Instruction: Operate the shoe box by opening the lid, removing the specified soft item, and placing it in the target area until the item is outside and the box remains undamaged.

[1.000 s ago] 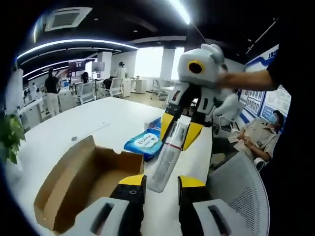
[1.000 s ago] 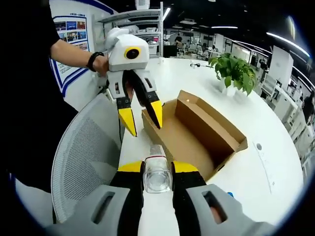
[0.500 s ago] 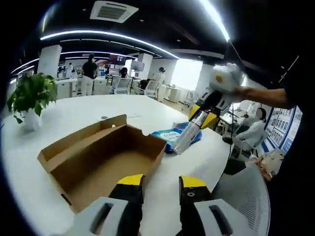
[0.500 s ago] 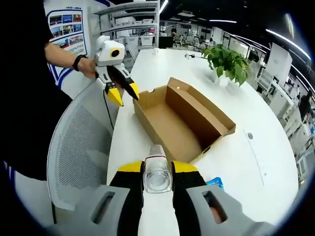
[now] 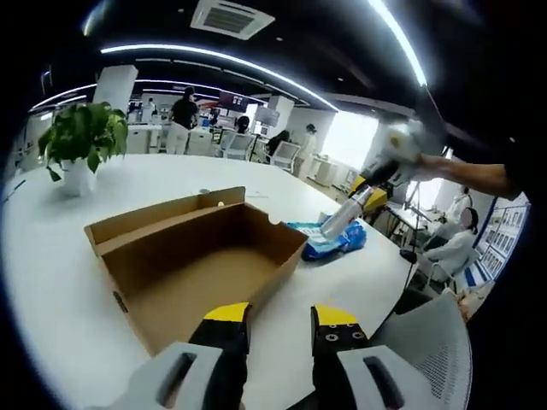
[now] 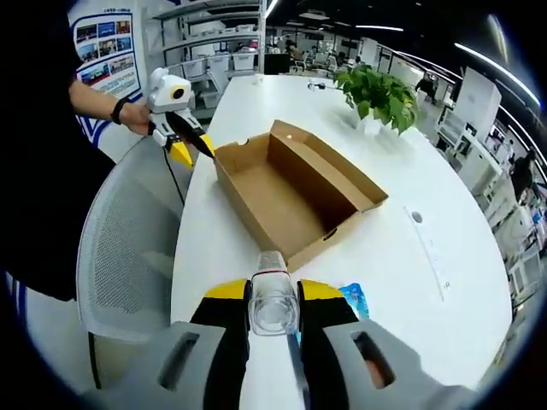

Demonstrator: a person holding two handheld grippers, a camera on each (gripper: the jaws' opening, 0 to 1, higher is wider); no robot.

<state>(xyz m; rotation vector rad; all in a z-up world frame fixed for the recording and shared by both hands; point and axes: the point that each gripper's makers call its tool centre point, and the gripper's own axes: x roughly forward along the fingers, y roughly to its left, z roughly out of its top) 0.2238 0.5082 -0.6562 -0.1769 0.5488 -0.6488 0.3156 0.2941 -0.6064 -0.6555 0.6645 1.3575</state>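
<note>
The brown cardboard shoe box (image 5: pixel 197 265) lies open on the white table (image 5: pixel 51 256), and its inside looks bare. It also appears ahead in the right gripper view (image 6: pixel 291 192). My left gripper (image 5: pixel 280 320) is open at the box's near end, with nothing between its fingers. From the right gripper view it is small and far, by the box's far corner (image 6: pixel 184 145). My right gripper (image 6: pixel 273 295) is shut on a clear plastic bottle (image 6: pixel 273 307). That bottle (image 5: pixel 342 220) slants down over a blue soft pack of wipes (image 5: pixel 329 241).
A grey mesh chair (image 6: pixel 120 248) stands at the table's edge beside the box. A potted plant (image 6: pixel 380 94) sits at the far side of the table. The blue pack (image 6: pixel 355 299) peeks out beside my right jaws. People and desks fill the office behind.
The left gripper has drawn back from the bottle toward the box's end. The right gripper has carried the bottle away from the box, over the blue pack. Both views shifted.
</note>
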